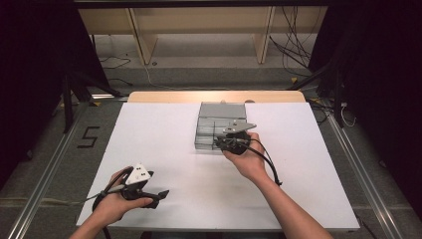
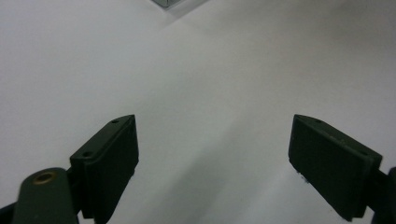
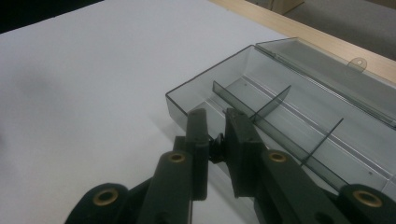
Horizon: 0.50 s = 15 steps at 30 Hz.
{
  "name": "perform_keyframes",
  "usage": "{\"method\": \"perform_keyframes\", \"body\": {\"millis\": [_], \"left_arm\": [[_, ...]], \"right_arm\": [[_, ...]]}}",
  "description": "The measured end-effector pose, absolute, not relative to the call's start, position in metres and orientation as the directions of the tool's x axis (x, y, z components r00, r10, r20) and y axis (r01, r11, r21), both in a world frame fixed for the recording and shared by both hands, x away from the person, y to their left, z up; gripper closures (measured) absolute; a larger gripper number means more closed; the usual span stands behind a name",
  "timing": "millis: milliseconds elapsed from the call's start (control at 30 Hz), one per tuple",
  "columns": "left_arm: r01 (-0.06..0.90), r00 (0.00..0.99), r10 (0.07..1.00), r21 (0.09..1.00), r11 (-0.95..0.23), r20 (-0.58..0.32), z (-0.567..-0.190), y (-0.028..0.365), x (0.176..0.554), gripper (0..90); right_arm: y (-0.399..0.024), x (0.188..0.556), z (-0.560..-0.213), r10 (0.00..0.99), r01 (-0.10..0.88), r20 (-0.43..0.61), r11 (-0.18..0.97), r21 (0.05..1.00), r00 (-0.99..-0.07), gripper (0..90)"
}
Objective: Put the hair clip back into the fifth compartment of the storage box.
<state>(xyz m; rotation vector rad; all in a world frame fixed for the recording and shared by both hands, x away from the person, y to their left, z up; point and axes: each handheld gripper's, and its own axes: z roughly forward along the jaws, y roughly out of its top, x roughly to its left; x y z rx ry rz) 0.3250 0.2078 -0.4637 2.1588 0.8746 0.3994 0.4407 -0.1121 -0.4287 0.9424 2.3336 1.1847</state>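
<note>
my right gripper (image 3: 215,140) nearly closed, small dark piece pinched between jaws, over near corner of clear divided box (image 3: 299,98), centre-right of frame. box light, rigid, slick, thin walls: grip rim. left gripper (image 2: 212,154) wide open, empty, over white surface (image 2: 196,70).

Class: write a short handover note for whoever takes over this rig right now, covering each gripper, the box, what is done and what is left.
Right gripper: fingers nearly closed on a small dark item, too small to identify, poised over the near corner of the clear compartment box.
Left gripper: open, holding nothing, idle over the white table.
Box: lid open and lying back, dividers in place, visible compartments look empty.
Done: item picked up.
Left: probably release it into a compartment, then close the lid.
</note>
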Motion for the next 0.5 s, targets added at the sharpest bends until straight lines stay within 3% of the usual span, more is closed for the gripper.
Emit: {"method": "perform_keyframes", "body": {"millis": [500], "left_arm": [[0.461,0.715,0.699,0.75,-0.474,0.003,-0.4639,0.2079,0.3252,15.6]], "right_arm": [[-0.1137,0.4511,-0.4292,0.718,0.417,-0.013,0.419,0.806,-0.696,80.6]]}}
